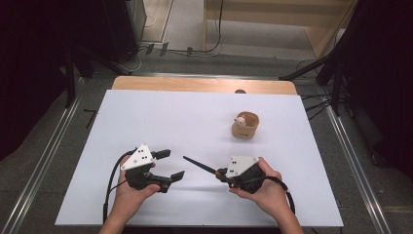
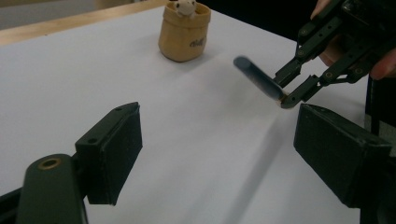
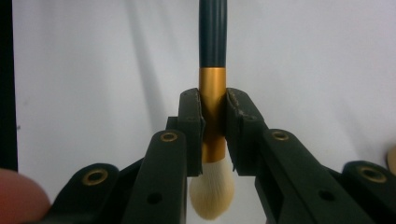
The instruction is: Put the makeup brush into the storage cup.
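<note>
A makeup brush (image 1: 199,165) with a dark handle, a gold ferrule and pale bristles (image 3: 212,191) hangs just above the white table (image 1: 170,117). My right gripper (image 1: 222,173) is shut on the ferrule, with the handle (image 3: 213,32) pointing away from the jaws. In the left gripper view the brush (image 2: 257,77) sticks out of the right gripper (image 2: 292,91) toward the left. My left gripper (image 1: 171,164) stands open a short way left of the handle tip, nothing between its jaws (image 2: 219,140).
A small tan pouch-shaped cup (image 1: 245,127) with a little pale plush toy (image 1: 240,120) in it stands at the right of the table's middle, beyond the right gripper. A wooden strip (image 1: 195,84) runs along the far edge. Metal rails flank the table.
</note>
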Demonstrator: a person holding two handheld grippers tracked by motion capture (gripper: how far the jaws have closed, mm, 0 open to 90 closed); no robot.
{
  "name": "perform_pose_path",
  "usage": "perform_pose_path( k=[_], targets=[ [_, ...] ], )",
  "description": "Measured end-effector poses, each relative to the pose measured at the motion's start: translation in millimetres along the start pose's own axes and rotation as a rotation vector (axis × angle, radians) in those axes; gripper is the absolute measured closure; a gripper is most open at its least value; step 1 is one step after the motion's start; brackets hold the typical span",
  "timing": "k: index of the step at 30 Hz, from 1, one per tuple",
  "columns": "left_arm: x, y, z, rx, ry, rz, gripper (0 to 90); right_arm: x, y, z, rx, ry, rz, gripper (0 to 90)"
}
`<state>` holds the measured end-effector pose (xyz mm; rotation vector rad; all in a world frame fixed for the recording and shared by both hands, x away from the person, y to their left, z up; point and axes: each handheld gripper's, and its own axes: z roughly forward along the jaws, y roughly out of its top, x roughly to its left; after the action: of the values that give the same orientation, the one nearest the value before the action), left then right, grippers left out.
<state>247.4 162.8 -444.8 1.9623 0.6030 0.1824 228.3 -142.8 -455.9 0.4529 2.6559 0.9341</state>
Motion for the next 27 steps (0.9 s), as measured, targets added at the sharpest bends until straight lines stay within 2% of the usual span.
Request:
perform_pose_path(
  k=[2,3,6,7,9,12,14,15,17,18,20,24,25,27],
  targets=[
    [-0.9,-0.3,1.3,0.010,-0.008,0.009,19.9,1.7,1.1,2.1,0.025,0.011,-0.025,79.3],
    [-2.9,-1.2,4.1,0.021,-0.025,0.023,23.2,3.3,1.9,3.2,0.032,0.005,-0.032,79.3],
    [-4.5,-1.7,6.8,0.042,-0.058,0.030,29.5,5.7,4.6,4.5,0.056,0.018,-0.066,79.3],
    [-5.8,-1.9,8.0,0.054,-0.059,0.037,30.4,6.8,5.6,4.5,0.066,0.010,-0.073,79.3],
    [-6.4,-1.8,8.6,0.066,-0.062,0.043,32.4,8.7,7.3,5.7,0.090,0.033,-0.100,79.2],
    [-9.7,-2.0,12.8,0.101,-0.088,0.061,34.8,10.6,7.5,8.0,0.116,0.047,-0.116,79.2],
    [-10.8,-2.0,14.0,0.111,-0.089,0.065,36.0,10.8,7.6,9.4,0.119,0.056,-0.128,79.2],
    [-11.7,-2.2,15.3,0.115,-0.088,0.073,40.3,12.9,8.1,9.9,0.147,0.064,-0.128,79.3],
    [-13.3,-2.7,18.8,0.129,-0.115,0.086,43.4,15.0,9.0,10.9,0.160,0.075,-0.128,79.2],
    [-13.3,-2.7,18.8,0.129,-0.115,0.086,45.0,15.3,9.9,11.3,0.171,0.081,-0.140,79.2],
    [-14.4,-3.2,23.8,0.182,-0.171,0.109,48.4,16.3,11.1,12.8,0.173,0.076,-0.159,79.2],
    [-16.7,-4.0,30.0,0.223,-0.238,0.116,51.6,19.5,12.0,14.7,0.192,0.094,-0.166,79.2],
    [-18.0,-4.3,32.2,0.236,-0.246,0.126,51.9,19.3,12.4,15.3,0.192,0.106,-0.177,79.2],
    [-18.7,-4.4,33.5,0.245,-0.247,0.134,51.8,20.4,12.6,14.8,0.198,0.099,-0.164,79.2]
  ],
)
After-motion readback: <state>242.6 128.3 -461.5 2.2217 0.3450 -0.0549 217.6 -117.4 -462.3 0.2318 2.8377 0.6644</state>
